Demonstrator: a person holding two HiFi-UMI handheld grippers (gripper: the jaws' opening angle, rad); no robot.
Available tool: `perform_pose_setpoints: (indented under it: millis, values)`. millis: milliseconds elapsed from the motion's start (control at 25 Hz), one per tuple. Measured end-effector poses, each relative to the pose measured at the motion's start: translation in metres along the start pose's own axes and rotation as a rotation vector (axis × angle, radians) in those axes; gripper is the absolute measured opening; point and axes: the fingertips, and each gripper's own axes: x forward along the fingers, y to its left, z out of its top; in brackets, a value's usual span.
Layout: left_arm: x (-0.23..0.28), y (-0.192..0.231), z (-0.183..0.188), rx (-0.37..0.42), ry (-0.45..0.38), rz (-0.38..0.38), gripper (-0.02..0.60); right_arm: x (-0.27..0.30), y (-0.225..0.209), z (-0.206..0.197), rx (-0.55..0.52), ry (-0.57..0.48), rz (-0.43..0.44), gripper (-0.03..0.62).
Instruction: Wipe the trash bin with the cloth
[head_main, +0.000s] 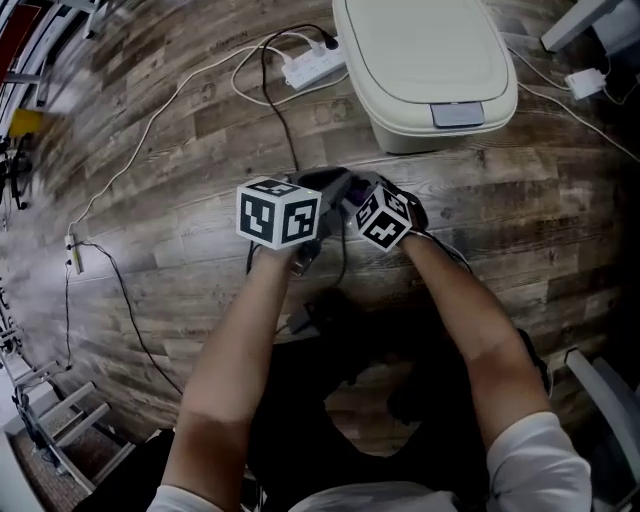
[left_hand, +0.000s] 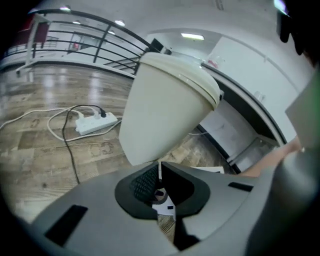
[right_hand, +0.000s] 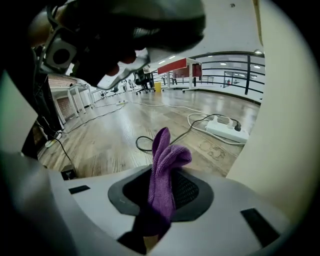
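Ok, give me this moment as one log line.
left claw: shut | right claw: shut on purple cloth | trash bin: lid down, cloth off it

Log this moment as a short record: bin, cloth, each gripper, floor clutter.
bin: cream trash bin, lid shut, standing on the wood floor
cloth: purple cloth, not touching the bin
right: right gripper, jaws clamped on the cloth
left: left gripper, jaws together, nothing between them
floor clutter: white power strip with cables, left of the bin in the head view
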Motion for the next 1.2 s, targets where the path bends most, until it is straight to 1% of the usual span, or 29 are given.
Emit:
perform_pose_setpoints:
  millis: [80,200,360,520,680,840,960,1040,1200]
  values:
    - [-0.013,0.002,0.000,-0.064,-0.039,0.031,0.005,-0.019,0.003,0.004,0.012,0.027,-0.003,0.100]
    - [-0.040,-0.009,-0.005,-0.106,-0.043,0.047,0.005,-0.051,0.013,0.016,0.025,0.063,-0.001,0.100]
    - [-0.086,-0.032,0.001,-0.192,-0.072,0.031,0.005,-0.095,0.030,0.043,0.034,0.100,0.005,0.100]
    - [-0.126,-0.052,0.017,-0.294,-0.128,0.008,0.006,-0.138,0.040,0.086,0.007,0.101,0.002,0.100]
    - [-0.162,-0.074,0.038,-0.368,-0.181,-0.045,0.064,-0.178,0.040,0.136,0.009,0.077,-0.023,0.100]
    - [-0.189,-0.092,0.061,-0.405,-0.241,-0.097,0.118,-0.208,0.029,0.187,0.001,0.050,-0.077,0.100]
    - [-0.205,-0.096,0.080,-0.434,-0.304,-0.126,0.149,-0.222,0.021,0.221,-0.012,0.035,-0.122,0.100]
    - [-0.213,-0.095,0.094,-0.444,-0.346,-0.138,0.165,-0.230,0.015,0.241,-0.044,0.026,-0.155,0.100]
    - [-0.224,-0.088,0.130,-0.473,-0.428,-0.171,0.216,-0.242,0.003,0.278,-0.178,0.002,-0.209,0.100]
